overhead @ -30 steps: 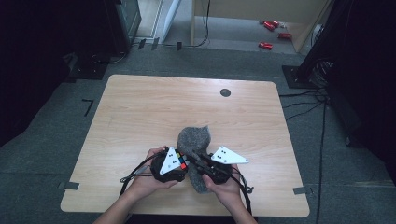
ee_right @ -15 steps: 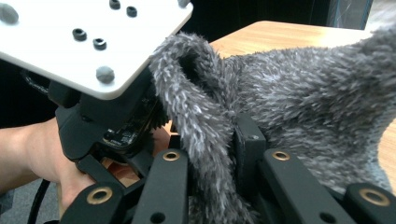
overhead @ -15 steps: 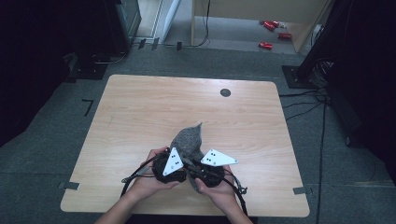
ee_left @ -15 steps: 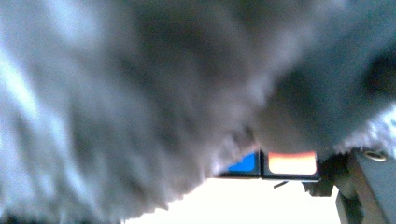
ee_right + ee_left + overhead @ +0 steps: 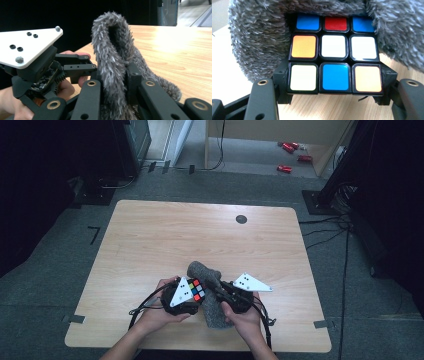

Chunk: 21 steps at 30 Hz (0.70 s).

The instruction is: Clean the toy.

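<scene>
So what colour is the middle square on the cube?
White, on the cube between the left gripper jaws; the left gripper view shows it best.

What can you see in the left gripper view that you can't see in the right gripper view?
The left gripper view shows the puzzle cube up close, with its blue, red, orange and white squares, clamped between that gripper's jaws. The right gripper view shows a rim of the furry grey pouch pinched between its own jaws, plus the left gripper with its white three-cornered plate and the fingers holding it. Both views share the furry grey pouch and the wooden table.
</scene>
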### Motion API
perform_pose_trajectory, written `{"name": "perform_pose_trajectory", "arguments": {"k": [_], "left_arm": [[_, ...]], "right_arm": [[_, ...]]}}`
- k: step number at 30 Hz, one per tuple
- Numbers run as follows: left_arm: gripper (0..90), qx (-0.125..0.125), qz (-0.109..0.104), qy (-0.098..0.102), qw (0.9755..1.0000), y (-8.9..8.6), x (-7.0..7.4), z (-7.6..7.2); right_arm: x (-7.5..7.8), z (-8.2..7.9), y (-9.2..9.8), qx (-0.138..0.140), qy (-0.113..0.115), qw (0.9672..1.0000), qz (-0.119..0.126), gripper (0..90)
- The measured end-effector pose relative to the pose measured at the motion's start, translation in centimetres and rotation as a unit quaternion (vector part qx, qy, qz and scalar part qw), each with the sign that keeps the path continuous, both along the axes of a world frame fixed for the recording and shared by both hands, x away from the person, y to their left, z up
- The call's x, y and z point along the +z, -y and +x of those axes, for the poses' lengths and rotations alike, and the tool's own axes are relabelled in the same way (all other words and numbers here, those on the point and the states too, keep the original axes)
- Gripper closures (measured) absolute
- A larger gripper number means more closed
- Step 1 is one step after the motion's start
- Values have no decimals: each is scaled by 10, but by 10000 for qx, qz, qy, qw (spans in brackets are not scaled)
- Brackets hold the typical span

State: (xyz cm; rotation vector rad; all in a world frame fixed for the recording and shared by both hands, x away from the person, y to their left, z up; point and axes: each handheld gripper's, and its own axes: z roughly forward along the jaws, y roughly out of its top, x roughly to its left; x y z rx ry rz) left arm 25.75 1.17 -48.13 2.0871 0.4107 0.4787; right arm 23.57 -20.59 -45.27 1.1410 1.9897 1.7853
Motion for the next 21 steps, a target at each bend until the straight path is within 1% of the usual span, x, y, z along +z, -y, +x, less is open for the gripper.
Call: {"name": "perform_pose_trajectory", "arguments": {"k": [2, 5, 7, 9, 12, 15, 17, 19, 20, 21], "left_arm": [[350, 1, -22, 21, 10000, 0, 0, 0], [350, -37, -130, 30, 9999, -2, 2, 0], [350, -87, -273, 32, 9996, -4, 3, -1], [350, -150, -478, 57, 9987, -8, 7, -1], [349, -200, -647, 93, 9977, -11, 10, -2], [349, -218, -774, 144, 9967, -13, 11, -3], [350, -242, -824, 155, 9962, -14, 12, -3], [349, -280, -882, 119, 9956, -14, 11, -2], [349, -311, -885, 71, 9956, -14, 11, -2], [349, -320, -838, 48, 9960, -13, 9, -1]], "right_arm": [[0, 0, 0, -3, 12, 10000, -14, 787], [0, 1, 2, -43, 8, 10000, 35, 787], [-1, 2, 6, -116, -30, 9999, 91, 789], [-3, 4, 8, -203, -83, 9997, 65, 789], [-8, 6, 12, -266, -182, 9993, 199, 790], [-10, 7, 14, -309, -225, 9990, 226, 790], [-11, 8, 15, -342, -261, 9988, 252, 789], [-10, 8, 16, -334, -278, 9986, 294, 789], [-9, 8, 17, -317, -284, 9985, 340, 788], [-8, 7, 16, -279, -283, 9984, 403, 787]]}}
